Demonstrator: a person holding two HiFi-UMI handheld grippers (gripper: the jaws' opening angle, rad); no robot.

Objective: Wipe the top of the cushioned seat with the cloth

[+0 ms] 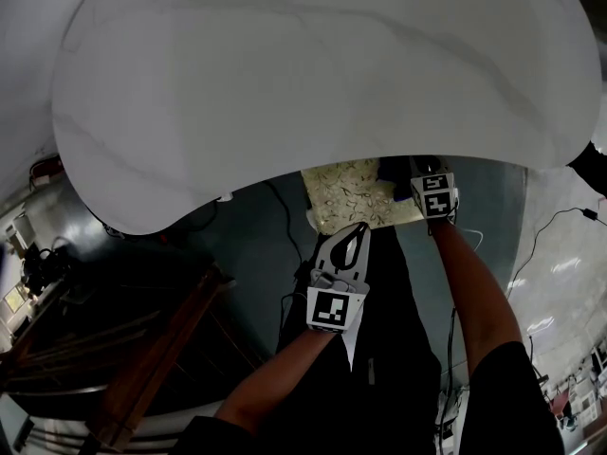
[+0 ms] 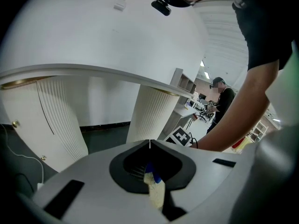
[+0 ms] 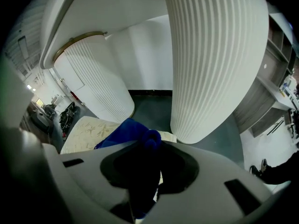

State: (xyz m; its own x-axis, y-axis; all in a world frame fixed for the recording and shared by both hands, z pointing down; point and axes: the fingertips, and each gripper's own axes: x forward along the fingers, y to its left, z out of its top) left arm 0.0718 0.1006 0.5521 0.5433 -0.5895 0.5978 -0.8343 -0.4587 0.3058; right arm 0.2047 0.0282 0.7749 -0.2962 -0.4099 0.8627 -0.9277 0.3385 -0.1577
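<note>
Forearms are reaching down from the six o'clock edge of the head view, each one ending in a gripper. The left gripper (image 1: 358, 230) is hovering near the middle of that view. Its jaws are pressed together tip to tip (a sliver of blue and cream is showing in the hollow behind the tips, too small for me to say what it is). At two o'clock from it, the right gripper (image 1: 432, 183) is biting down on the blue cloth (image 3: 128, 130), which is bunching up over its jaw tips. That cloth is lying against the top of the cushioned seat (image 1: 346, 193), a cream cushion with a twiggy pattern. The seat is sitting at twelve o'clock from the left gripper, partly tucked under the rim of the big white table (image 1: 303, 74). The table is filling the head view from nine o'clock round to three. In the right gripper view, a fluted white pedestal (image 3: 212, 55) is standing at one o'clock just beyond the seat, on the dark grey floor (image 1: 251, 245). At eight o'clock in the head view some brown wooden framing (image 1: 156, 354) is showing dimly in shadow. In the left gripper view another person (image 2: 225, 99) is standing far back at three o'clock.
</note>
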